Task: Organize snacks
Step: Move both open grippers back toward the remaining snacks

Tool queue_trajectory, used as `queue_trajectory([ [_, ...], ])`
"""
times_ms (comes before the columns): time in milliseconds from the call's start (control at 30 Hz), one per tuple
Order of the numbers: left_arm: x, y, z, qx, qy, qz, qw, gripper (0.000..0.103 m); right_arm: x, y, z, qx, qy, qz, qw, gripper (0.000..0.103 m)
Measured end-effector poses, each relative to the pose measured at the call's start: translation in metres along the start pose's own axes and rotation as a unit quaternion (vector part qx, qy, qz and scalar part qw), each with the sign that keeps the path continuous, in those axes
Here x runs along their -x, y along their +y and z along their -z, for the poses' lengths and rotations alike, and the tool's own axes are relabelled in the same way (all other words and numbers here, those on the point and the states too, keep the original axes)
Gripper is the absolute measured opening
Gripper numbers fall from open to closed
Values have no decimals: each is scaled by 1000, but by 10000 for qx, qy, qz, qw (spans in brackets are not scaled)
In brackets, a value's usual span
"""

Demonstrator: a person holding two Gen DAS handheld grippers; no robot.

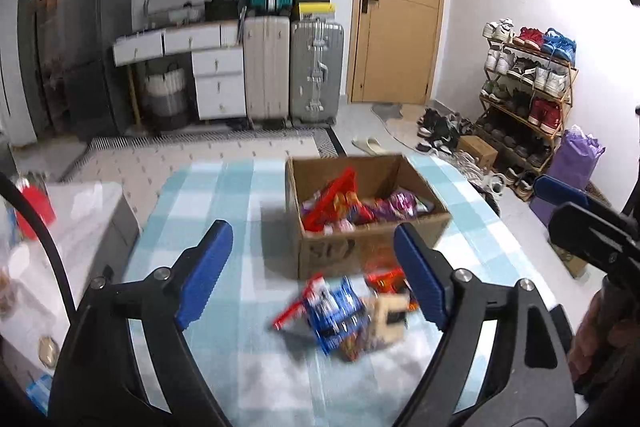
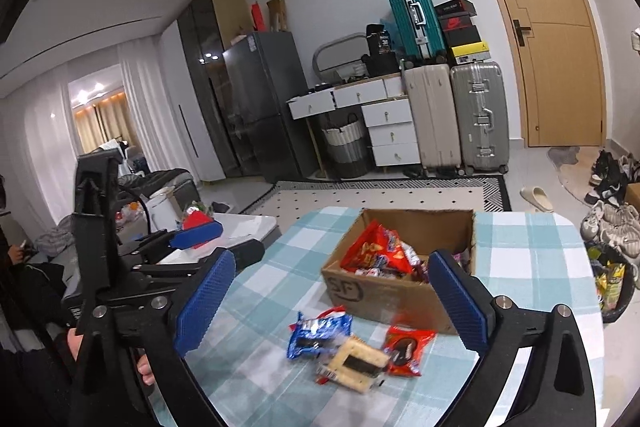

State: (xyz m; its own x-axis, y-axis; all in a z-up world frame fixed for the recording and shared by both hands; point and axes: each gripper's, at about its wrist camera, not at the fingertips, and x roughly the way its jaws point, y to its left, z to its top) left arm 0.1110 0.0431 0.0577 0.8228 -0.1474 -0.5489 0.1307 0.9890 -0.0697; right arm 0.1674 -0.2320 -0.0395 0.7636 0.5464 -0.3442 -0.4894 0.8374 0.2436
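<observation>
Three loose snack packets (image 2: 348,345) lying on the checked worktop (image 2: 532,259), just in front of the half-filled cardboard box (image 2: 384,297). Both tongs, left (image 1: 316,275) and right (image 2: 332,303), spread wide, empty. Best taken one packet at a time, lowered squarely, gripped lightly across the wrapper's width.

Both cameras ride on hand-held grippers, looking forward and slightly down over a checked tablecloth (image 1: 208,195) from close range. Both views show the cardboard box (image 1: 360,247) of snacks, loose packets (image 2: 320,335), suitcases (image 2: 478,115) and door (image 2: 556,39).
</observation>
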Motion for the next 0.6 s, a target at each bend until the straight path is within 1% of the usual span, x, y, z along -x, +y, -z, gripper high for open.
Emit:
queue_trajectory([
  [67, 6, 4, 12, 148, -42, 79, 9999, 83, 4, -2, 8, -142, -76, -56, 9999, 100],
  [100, 9, 6, 18, 176, -69, 52, 9998, 85, 5, -3, 13, -227, -107, -95, 9996, 101],
  [267, 5, 11, 46, 214, -31, -9, 9998, 85, 6, -12, 33, -475, -131, -125, 9987, 102],
  [433, -8, 19, 75, 407, 62, 37, 9991, 85, -4, -23, 58, -692, -2, -139, 9975, 102],
  [533, -12, 24, 90, 509, 57, 17, 9987, 85, -12, -28, 71, -659, 96, -85, 9977, 102],
  [567, -13, 25, 95, 537, 45, 8, 9985, 87, -14, -29, 76, -630, 132, -72, 9979, 102],
  [600, -15, 26, 100, 551, 53, -14, 9985, 91, -16, -30, 80, -606, 160, -68, 9980, 102],
])
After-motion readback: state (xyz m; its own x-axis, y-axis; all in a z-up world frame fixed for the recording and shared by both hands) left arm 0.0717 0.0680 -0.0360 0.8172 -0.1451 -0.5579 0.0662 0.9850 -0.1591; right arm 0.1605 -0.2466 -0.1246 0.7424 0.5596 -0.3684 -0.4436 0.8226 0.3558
